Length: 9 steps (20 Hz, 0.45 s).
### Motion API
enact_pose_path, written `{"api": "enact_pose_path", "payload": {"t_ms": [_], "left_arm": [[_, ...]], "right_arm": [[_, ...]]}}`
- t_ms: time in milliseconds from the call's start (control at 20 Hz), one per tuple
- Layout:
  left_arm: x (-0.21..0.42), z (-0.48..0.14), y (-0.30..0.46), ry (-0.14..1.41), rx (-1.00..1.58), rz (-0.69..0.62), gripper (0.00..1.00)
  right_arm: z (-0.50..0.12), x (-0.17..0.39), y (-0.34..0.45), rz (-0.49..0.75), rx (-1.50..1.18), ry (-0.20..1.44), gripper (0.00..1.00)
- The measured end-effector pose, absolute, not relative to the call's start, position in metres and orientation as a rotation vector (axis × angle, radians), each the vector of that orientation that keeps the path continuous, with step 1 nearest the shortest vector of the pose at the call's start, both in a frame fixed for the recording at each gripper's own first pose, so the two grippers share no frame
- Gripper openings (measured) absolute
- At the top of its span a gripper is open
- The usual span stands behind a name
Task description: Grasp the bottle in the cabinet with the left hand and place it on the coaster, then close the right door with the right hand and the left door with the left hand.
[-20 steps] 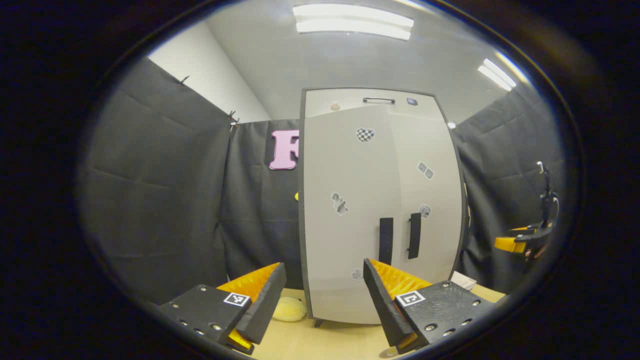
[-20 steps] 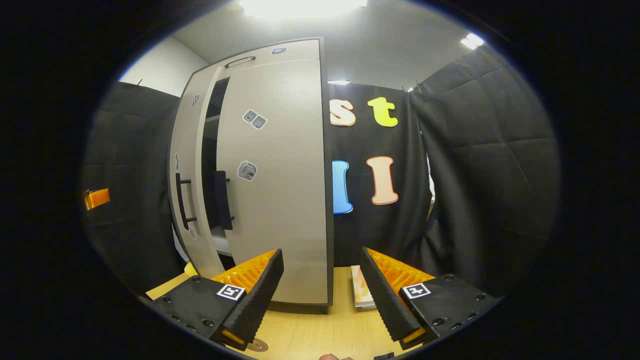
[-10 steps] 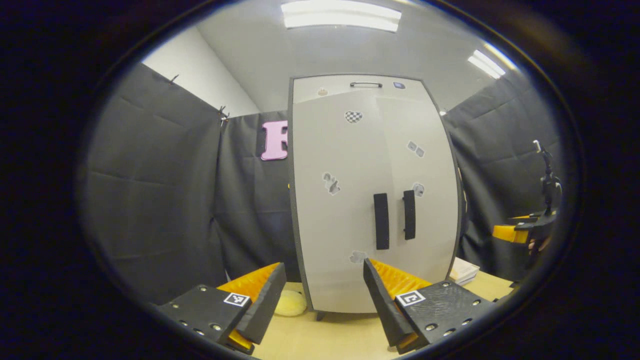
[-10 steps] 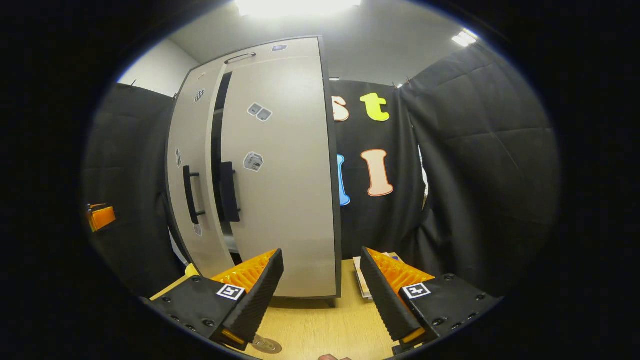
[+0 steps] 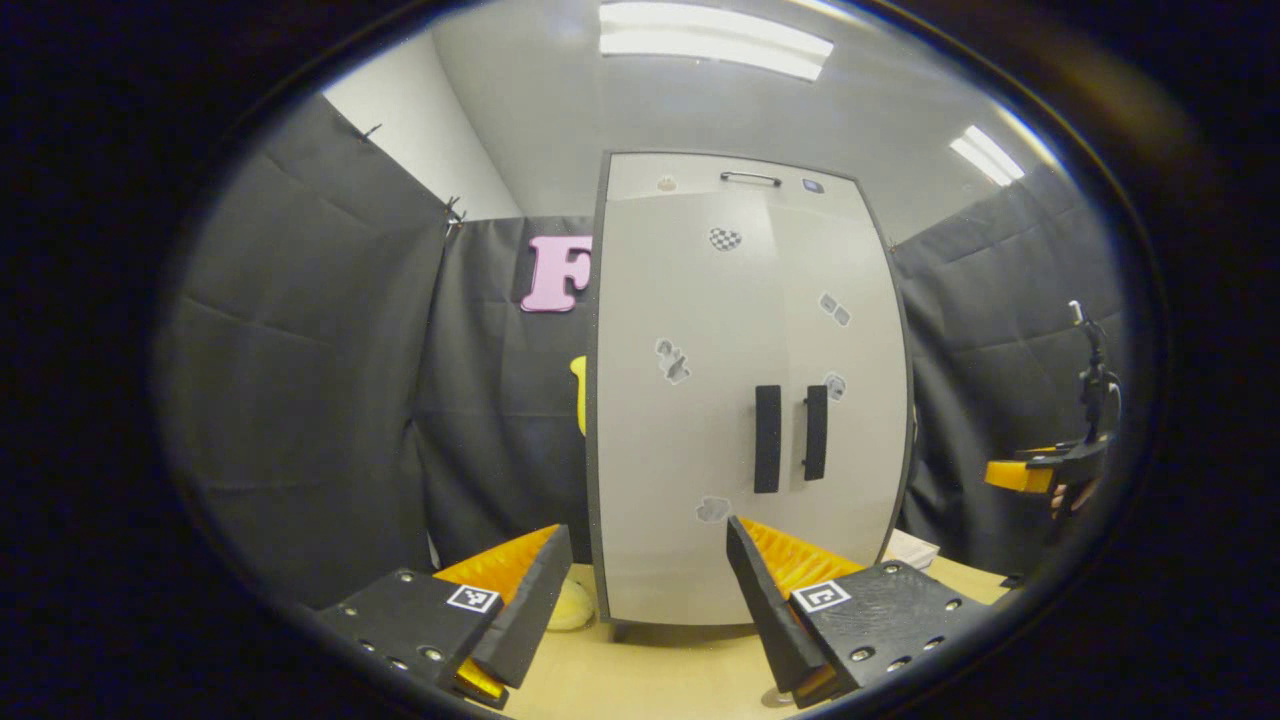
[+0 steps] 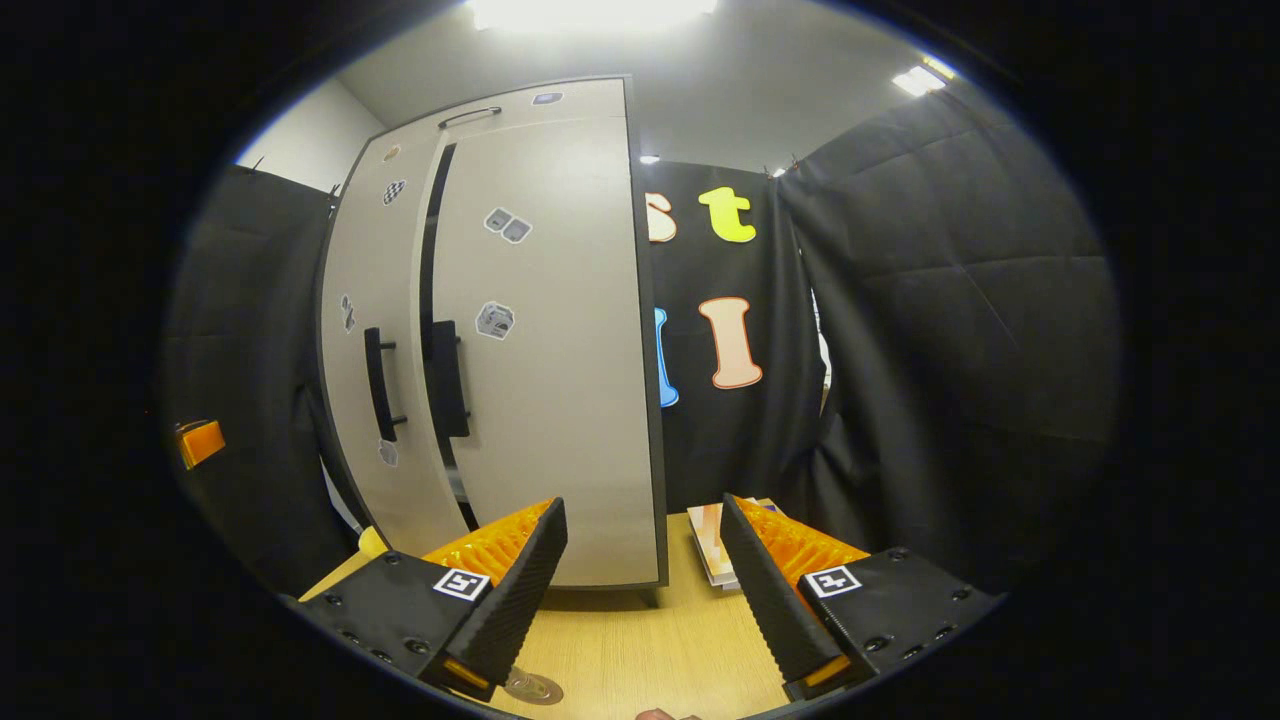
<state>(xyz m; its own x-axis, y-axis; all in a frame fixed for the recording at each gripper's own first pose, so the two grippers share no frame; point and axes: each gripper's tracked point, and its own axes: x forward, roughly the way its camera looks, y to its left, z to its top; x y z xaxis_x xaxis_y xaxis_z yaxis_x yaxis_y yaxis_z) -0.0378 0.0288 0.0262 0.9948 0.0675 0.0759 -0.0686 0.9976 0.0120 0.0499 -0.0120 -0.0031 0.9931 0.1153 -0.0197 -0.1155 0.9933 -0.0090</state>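
The cabinet (image 5: pixel 700 420) has smooth, matt, pale panels with a dark edge band; its 2 handles (image 5: pixel 790 438) look like matt dark plastic, and small paper-like stickers (image 6: pixel 494 320) lie flat on the doors. The table (image 6: pixel 640 650) is light wood-grain, smooth with a slight sheen. The booth wall (image 6: pixel 950 330) is matt, creased cloth. The ribbed fingers (image 6: pixel 520 590) look rough-textured.

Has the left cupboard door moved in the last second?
Yes. The left door has swung inward toward the cabinet: in the left gripper view its handle now stands level beside the right door's handle, though the right gripper view shows a narrow dark gap left.
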Motion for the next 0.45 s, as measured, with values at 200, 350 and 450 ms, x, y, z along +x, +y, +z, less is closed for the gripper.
{"api": "enact_pose_path", "payload": {"t_ms": [200, 350, 450], "left_arm": [[-0.037, 0.021, 0.036, -0.06, 0.014, 0.079, 0.94], [-0.041, 0.021, 0.051, -0.052, 0.034, 0.106, 0.92], [-0.043, 0.022, 0.056, -0.059, 0.008, 0.112, 0.94]], "right_arm": [[-0.002, 0.044, -0.02, 0.088, -0.028, 0.008, 0.98], [0.003, 0.044, -0.03, 0.066, -0.006, -0.008, 0.98], [0.005, 0.044, -0.038, 0.054, -0.029, -0.014, 0.98]]}}
